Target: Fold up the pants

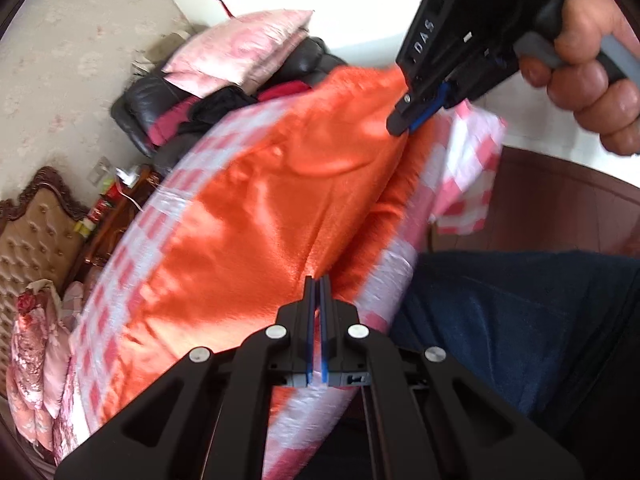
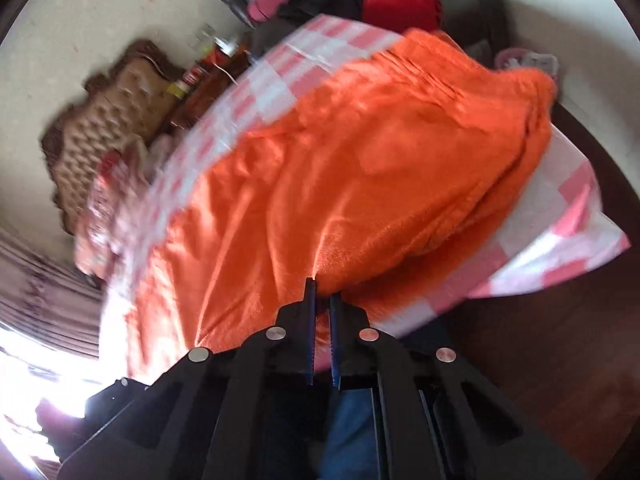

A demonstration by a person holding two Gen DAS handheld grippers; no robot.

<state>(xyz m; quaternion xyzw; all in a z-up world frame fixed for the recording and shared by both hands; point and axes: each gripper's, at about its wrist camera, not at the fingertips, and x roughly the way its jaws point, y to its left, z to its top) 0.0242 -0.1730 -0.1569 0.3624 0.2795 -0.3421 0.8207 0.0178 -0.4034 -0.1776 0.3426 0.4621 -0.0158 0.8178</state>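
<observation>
- One pair of orange pants [image 1: 256,216], fuzzy and creased, lies spread over one pink-and-white checked sheet [image 1: 132,264] on the bed
- The left gripper [image 1: 318,292] has its fingers pinched on the near edge; the right gripper [image 2: 322,300] is likewise clamped on the cloth
- Both views are motion-blurred, so the waistband and leg ends are hard to make out

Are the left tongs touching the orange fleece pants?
Touching. In the left wrist view the left tongs are closed on an edge of the orange fleece pants, with orange fabric showing between the blue pads.
</observation>
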